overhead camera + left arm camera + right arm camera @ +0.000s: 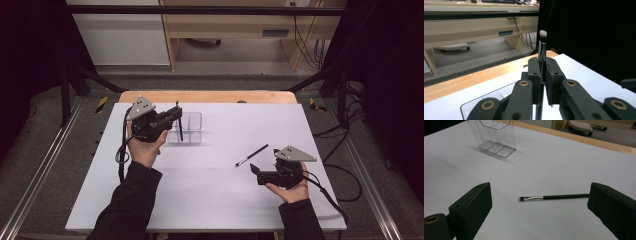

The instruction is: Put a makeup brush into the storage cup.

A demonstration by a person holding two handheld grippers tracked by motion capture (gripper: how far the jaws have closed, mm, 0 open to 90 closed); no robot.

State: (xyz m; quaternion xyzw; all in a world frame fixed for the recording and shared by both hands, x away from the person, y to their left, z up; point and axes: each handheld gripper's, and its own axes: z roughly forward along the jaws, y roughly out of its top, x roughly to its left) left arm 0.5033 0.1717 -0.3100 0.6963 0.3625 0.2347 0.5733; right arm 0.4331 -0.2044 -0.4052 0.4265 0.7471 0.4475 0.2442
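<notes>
On the white counter [210, 190] sit one clear plastic organiser [187, 128] and one thin black brush [251, 155]. Left tongs [543, 82] clamp a second, silver-ferruled black brush [542, 47] upright; right tongs [544, 210] gape wide.

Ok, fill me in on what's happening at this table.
A person holds a gripper in each hand at a white-covered table. The left gripper is shut on a makeup brush, held upright with its bristles up, by the clear organizer. The right gripper is open, its jaws wide apart, pointed at a second, thinner brush lying flat on the table. Nothing sits in the organizer yet, as far as the views show.
</notes>
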